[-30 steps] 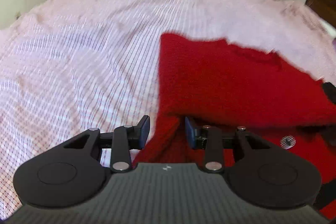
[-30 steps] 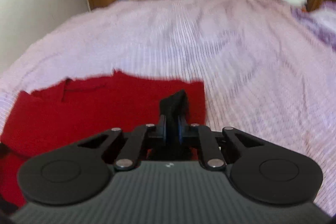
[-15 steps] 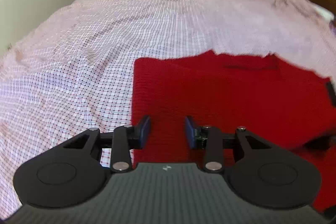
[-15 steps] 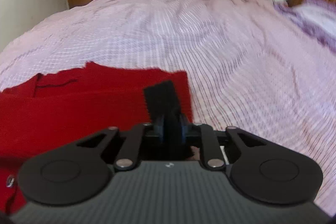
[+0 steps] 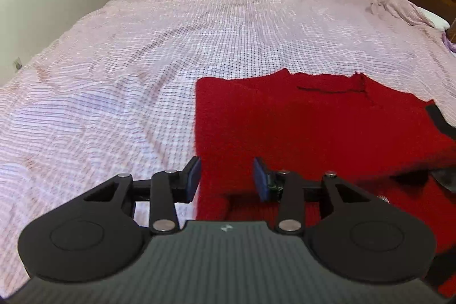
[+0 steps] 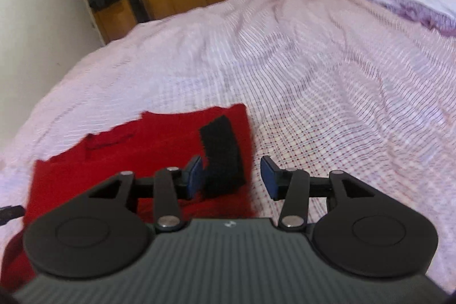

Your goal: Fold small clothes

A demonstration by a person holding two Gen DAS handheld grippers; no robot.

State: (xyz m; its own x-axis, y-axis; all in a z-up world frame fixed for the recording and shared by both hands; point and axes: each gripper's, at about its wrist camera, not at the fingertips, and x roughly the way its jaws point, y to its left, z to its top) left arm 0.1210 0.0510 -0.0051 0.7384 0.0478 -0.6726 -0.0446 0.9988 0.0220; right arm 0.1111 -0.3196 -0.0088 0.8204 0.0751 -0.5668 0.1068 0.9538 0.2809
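Red knit garment [image 5: 313,127] lies flat on the checked pink bedspread [image 5: 142,61], near my edge of the bed, already doubled over itself once from what I can see, with the neckline at the far edge. My right gripper [image 6: 232,177] has just been opening its jaws; the black cuff [image 6: 221,150] sits on top of the red fabric between the pads but neither pad presses it, so I read it as let go. My left gripper [image 5: 226,178] hangs partly open over the garment's left edge, holding nothing. Judging progress: one fold laid, sleeve tucked in on the right. Probably left: another fold to make it compact, maybe smoothing. Can't tell how tidy the near side is, since the grippers hide it.
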